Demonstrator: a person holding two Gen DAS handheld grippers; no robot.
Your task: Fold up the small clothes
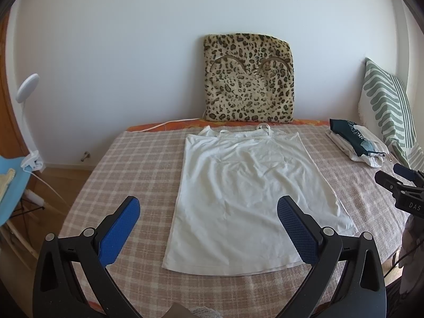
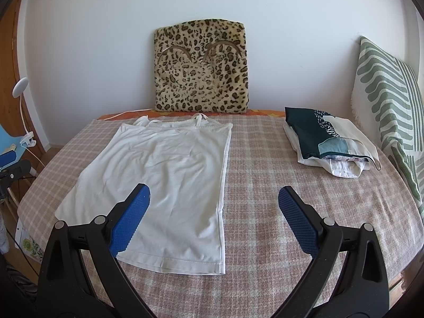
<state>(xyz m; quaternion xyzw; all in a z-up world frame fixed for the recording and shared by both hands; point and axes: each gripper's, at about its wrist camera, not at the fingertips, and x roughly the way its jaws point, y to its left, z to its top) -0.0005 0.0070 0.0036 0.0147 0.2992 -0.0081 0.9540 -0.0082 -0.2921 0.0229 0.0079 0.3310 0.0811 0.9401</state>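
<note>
Both claws hang released over the bed's near edge, left claw and right claw gripping nothing. Beneath them a white top lies flat on the checked blanket, straps toward the wall. Folded clothes sit well apart at right, near a striped pillow; a leopard cushion leans behind.

Checked bed — white top, folded pile.

Both wrist views above bed, facing wall
</note>
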